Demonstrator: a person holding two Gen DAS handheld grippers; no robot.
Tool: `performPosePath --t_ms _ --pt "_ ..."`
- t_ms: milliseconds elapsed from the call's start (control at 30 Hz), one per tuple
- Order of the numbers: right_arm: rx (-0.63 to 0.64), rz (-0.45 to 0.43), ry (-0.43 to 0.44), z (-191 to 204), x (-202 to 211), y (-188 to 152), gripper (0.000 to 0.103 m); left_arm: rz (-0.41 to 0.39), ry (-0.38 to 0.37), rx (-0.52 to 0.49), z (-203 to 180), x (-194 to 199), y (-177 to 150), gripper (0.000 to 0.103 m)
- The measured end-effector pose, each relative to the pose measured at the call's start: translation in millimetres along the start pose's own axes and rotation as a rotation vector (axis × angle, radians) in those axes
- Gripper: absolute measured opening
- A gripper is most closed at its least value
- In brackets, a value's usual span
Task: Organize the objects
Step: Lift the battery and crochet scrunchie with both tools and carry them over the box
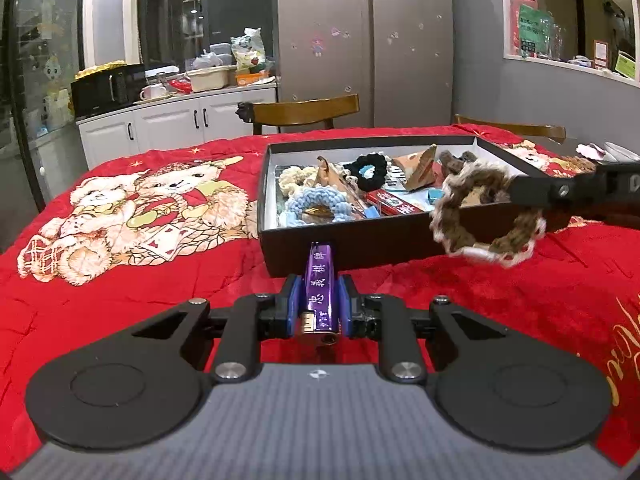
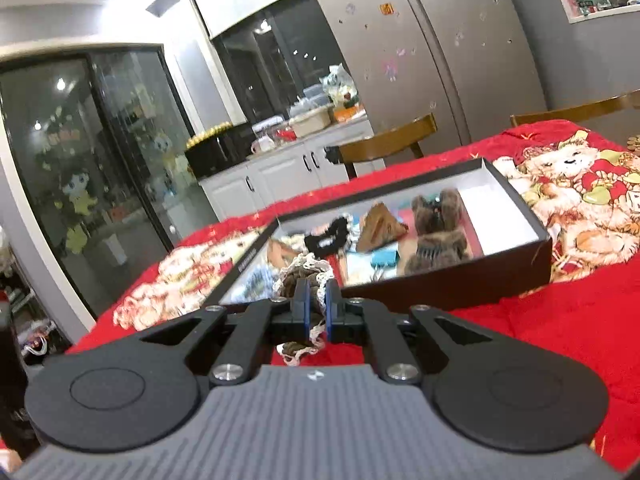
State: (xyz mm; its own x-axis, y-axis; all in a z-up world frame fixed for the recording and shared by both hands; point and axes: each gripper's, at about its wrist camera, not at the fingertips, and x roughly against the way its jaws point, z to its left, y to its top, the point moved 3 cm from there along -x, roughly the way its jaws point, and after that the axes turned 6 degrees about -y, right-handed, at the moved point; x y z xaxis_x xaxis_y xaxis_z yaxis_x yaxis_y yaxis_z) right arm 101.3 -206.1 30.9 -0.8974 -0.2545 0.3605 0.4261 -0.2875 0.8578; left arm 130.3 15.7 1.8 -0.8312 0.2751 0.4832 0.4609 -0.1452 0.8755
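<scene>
My left gripper (image 1: 319, 285) is shut on a shiny purple lighter (image 1: 319, 268) that points forward, just before the near wall of a black box (image 1: 340, 246) with a white inside. The box holds several hair things, among them a blue crocheted scrunchie (image 1: 316, 204) and a black scrunchie (image 1: 366, 170). My right gripper (image 1: 520, 191) reaches in from the right, shut on a brown furry scrunchie (image 1: 444, 208) with white lace trim that hangs over the box's near right corner. In the right wrist view the scrunchie (image 2: 304, 274) is pinched between the blue pads of that gripper (image 2: 316, 298), above the box (image 2: 440, 292).
A red blanket with teddy bears (image 1: 140, 208) covers the table. Two wooden chairs (image 1: 304, 110) stand behind it, with a steel fridge (image 1: 360, 32) and a white counter (image 1: 176, 120) full of kitchen things beyond. A brown fuzzy clip (image 2: 436, 224) lies in the box.
</scene>
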Motion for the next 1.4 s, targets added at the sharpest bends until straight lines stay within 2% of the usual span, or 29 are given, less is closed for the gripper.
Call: performPosePath --t_ms 233,367,600,833,1000,1100,1233,1400 --pt "-0.031 0.003 0.007 -3 -3 5 0.008 -0.041 0.004 0.023 1 9 7 0.024" --pt "-0.024 -0.009 0.014 0 0 8 0.008 -0.085 -0.034 0.065 3 20 14 0.024" --pt "0.0 -0.114 0.011 8 20 31 0.009 -0.156 -0.039 0.075 -1 39 30 0.024" --pt "0.028 -0.173 -0.02 5 26 68 0.009 -0.161 -0.041 0.078 -5 39 55 0.024" --pt "0.0 -0.179 -0.019 0 14 102 0.009 -0.168 -0.027 0.06 -11 29 84 0.024" --pt "-0.05 -0.165 0.009 -5 2 118 0.009 -0.155 -0.008 0.059 -13 16 103 0.024" --pt "-0.096 -0.136 0.073 -5 -17 136 0.008 -0.128 -0.003 0.094 -7 -11 126 0.024" --pt "-0.131 -0.108 0.097 -2 -47 148 0.009 -0.107 0.015 0.15 3 -45 154 0.024"
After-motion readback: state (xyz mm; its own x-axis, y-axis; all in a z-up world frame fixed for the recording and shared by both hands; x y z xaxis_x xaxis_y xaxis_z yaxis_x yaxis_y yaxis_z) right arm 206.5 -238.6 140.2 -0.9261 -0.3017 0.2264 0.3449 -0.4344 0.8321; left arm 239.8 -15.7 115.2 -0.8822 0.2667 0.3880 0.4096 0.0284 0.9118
